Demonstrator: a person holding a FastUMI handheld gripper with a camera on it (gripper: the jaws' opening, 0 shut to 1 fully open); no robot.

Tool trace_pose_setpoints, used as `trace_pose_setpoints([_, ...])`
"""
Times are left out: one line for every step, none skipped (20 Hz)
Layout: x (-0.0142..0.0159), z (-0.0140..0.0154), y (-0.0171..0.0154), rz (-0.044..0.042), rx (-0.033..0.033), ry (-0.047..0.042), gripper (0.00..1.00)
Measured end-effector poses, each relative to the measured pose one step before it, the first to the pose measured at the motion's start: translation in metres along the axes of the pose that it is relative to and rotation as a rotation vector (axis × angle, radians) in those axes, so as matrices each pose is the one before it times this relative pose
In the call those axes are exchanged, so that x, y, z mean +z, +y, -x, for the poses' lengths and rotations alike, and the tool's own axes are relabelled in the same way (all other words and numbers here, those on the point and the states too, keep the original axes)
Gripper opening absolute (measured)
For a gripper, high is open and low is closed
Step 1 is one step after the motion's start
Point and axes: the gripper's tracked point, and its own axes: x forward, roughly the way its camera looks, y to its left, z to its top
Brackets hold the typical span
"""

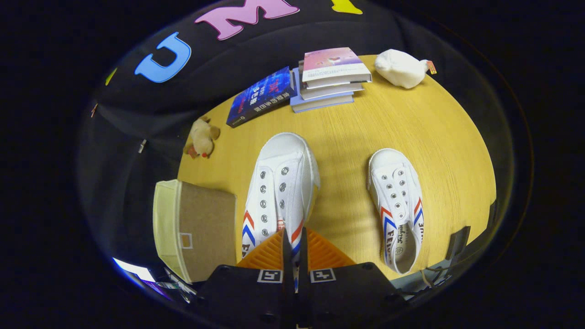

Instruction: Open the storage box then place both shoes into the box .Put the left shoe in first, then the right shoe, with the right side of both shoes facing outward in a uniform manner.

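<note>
The gripper (295, 249) has its two fingers drawn almost together, clenched on the heel wall of the white canvas lace-less shoe with red and blue chevron stripes (279, 183), which hangs or stands with its toe pointing away, just beside the right wall of the beige fabric storage box with a cardboard-brown flat top (194, 226). Taking that box as the landmark: the second matching white canvas shoe (396, 201) lies well to its right on the yellow wood-grain table (438, 137), toe away, untouched; a small tan plush toy (201, 137) sits beyond the box at the table's edge; further beyond lie a dark blue book (261, 96), a stack of pale books with a pink cover on top (330, 77) and a white soft toy (401, 67). The box's top looks closed, though I cannot tell for sure from this angle. Judging by the task, the step in hand is carrying the first shoe toward the box. The next move calls for a box that is truly open, then swinging the shoe over it and lowering it with its right side facing outward, without the sole catching the rim.
</note>
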Motion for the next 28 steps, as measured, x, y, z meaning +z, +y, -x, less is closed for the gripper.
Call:
trace_pose_setpoints([0.00515,0.01059,0.02184,0.00543,0.03211,-0.01053,0.07])
trace_pose_setpoints([0.00411,0.00943,0.02298,0.00893,0.03128,-0.00523,0.07])
trace_pose_setpoints([0.00281,0.00785,0.02341,0.00375,0.02837,-0.00348,0.07])
trace_pose_setpoints([0.00179,0.00518,0.02328,0.00068,0.02568,-0.00017,0.07])
trace_pose_setpoints([-0.00006,0.00222,0.02269,-0.00714,0.02086,0.00259,0.07])
trace_pose_setpoints([-0.00206,-0.00034,0.02148,-0.0152,0.01752,0.00892,0.07])
trace_pose_setpoints([-0.00583,-0.00225,0.02169,-0.01,0.02208,0.01674,0.07])
trace_pose_setpoints([-0.00723,-0.00422,0.01948,-0.01156,0.02028,0.02332,0.07])
trace_pose_setpoints([-0.00923,-0.00578,0.0167,-0.00445,0.02163,0.02579,0.07])
trace_pose_setpoints([-0.00812,-0.00898,0.01538,0.00026,0.01726,0.02386,0.07])
trace_pose_setpoints([-0.0085,-0.00944,0.01163,-0.00592,0.00457,0.02543,0.07])
trace_pose_setpoints([-0.00909,-0.01136,0.00837,-0.00908,-0.00508,0.02523,0.07])
trace_pose_setpoints([-0.00927,-0.0133,0.0068,-0.00643,-0.00849,0.02316,0.07])
trace_pose_setpoints([-0.0059,-0.01413,0.00476,-0.00529,-0.01327,0.01003,0.07])
trace_pose_setpoints([-0.00534,-0.01471,0.00325,0.00195,-0.01662,0.01097,0.07])
trace_pose_setpoints([-0.0062,-0.01422,0.0011,-0.00006,-0.02031,0.00892,0.07])
trace_pose_setpoints([-0.00542,-0.0146,-0.00018,-0.0026,-0.02144,0.00618,0.07])
trace_pose_setpoints([-0.00336,-0.013,-0.00074,-0.00251,-0.01763,0.00683,0.07])
trace_pose_setpoints([-0.00479,-0.01154,0.00106,-0.00536,-0.01338,0.0068,0.07])
trace_pose_setpoints([-0.00322,-0.01041,0.00189,-0.01093,-0.00822,0.00354,0.07])
trace_pose_setpoints([-0.00188,-0.00805,0.00104,-0.01004,-0.00318,0.00638,0.07])
trace_pose_setpoints([-0.00127,-0.0073,0.0008,-0.00832,-0.00038,0.00317,0.07])
trace_pose_setpoints([-0.0002,-0.00688,0.00129,-0.0032,-0.00179,-0.00054,0.07])
trace_pose_setpoints([0.00011,-0.00515,0.00055,0.00213,-0.00745,-0.00126,0.07])
trace_pose_setpoints([-0.00057,-0.00467,0.00004,0.001,-0.00901,-0.00247,0.07])
trace_pose_setpoints([0.00031,-0.00661,-0.00056,-0.00307,-0.00511,-0.00723,0.07])
trace_pose_setpoints([-0.00079,-0.00861,0.00032,-0.00242,0.0113,0.00049,0.07])
trace_pose_setpoints([-0.00374,-0.00941,0.00921,-0.01303,0.05236,0.00847,0.08])
